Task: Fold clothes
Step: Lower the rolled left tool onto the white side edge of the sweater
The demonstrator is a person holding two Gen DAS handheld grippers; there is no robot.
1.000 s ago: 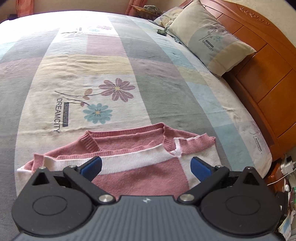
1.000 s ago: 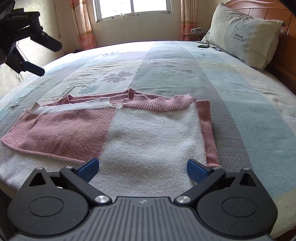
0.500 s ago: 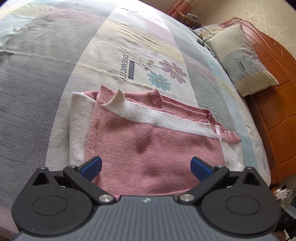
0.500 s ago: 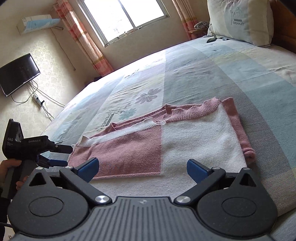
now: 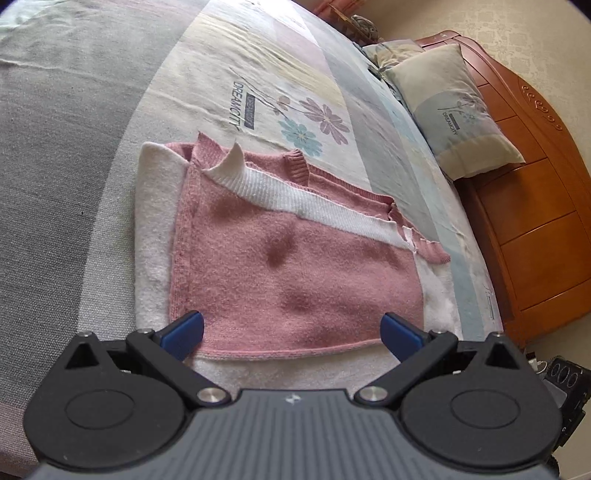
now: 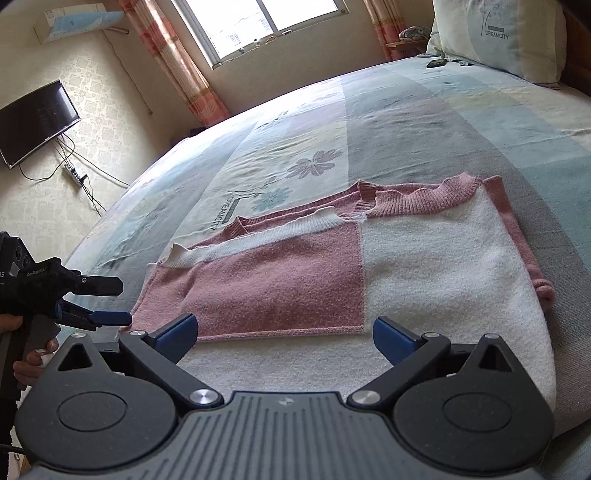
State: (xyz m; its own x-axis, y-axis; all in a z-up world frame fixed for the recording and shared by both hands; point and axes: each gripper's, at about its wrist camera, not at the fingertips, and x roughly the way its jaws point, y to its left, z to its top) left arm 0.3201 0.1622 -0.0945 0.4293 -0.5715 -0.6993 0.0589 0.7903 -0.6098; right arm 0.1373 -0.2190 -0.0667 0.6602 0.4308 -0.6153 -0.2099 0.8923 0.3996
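- Sweater [image 5: 295,266], knitted in pink and white blocks, lies flat and partly folded on the bed [image 5: 74,147], near the bed's near edge.
- From the left wrist camera, a pink panel lies on top, bordered by a white ribbed band [image 5: 295,199] along its far edge; white fabric shows beneath it on the left, right and near sides.
- One corner of the white band stands up in a small point at the far left.
- From the right wrist camera, the pink panel covers the left half and a white panel [image 6: 443,266] the right half, with the pink ribbed collar [image 6: 417,199] at the far edge.
- Left gripper [image 5: 291,328] has its jaws spread wide and holds nothing; it hovers over the near edge of the sweater.
- In the right wrist view the left gripper [image 6: 110,302] sits just beside the sweater's left corner, held by a hand [image 6: 33,354].
- Right gripper [image 6: 284,332] is likewise spread wide and empty, above the near white edge of the sweater.
- Bedcover carries pastel blocks, printed flowers [image 5: 314,125] and the word DREAMCITY.
- A pillow [image 5: 454,110] leans against the wooden headboard [image 5: 535,221].
- A window [image 6: 258,26] with curtains and a wall-mounted television [image 6: 33,118] are visible beyond the bed.
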